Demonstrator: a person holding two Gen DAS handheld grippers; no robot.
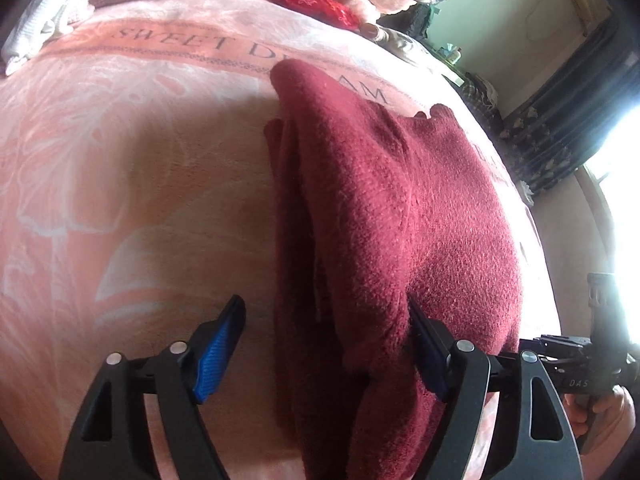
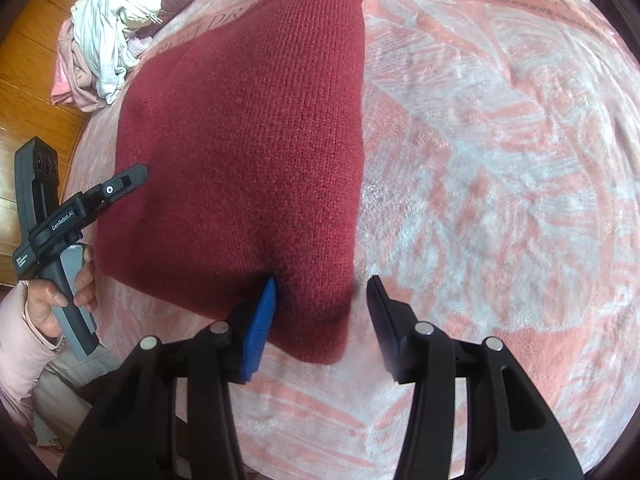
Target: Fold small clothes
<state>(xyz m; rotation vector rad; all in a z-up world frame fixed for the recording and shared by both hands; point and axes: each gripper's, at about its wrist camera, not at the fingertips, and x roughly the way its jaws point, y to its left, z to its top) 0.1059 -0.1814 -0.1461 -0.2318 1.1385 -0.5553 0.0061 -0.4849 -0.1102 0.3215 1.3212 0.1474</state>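
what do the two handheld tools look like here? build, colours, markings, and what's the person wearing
Both tools, left and right, share one build: black angular finger arms with triangular cut-outs and silver pivot pins, and ribbed blue pads on the inner faces. Seen from the right wrist view, the left tool has a grey pistol handle, a black body and white "GenRobot.AI" lettering. The person wears a pale pink sleeve.

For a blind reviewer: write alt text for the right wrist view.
A folded dark red knit garment lies on a pink leaf-patterned blanket, its near corner between the open jaws of the right gripper. At left, a hand holds the left gripper at the garment's edge, with a pile of pale clothes beyond.
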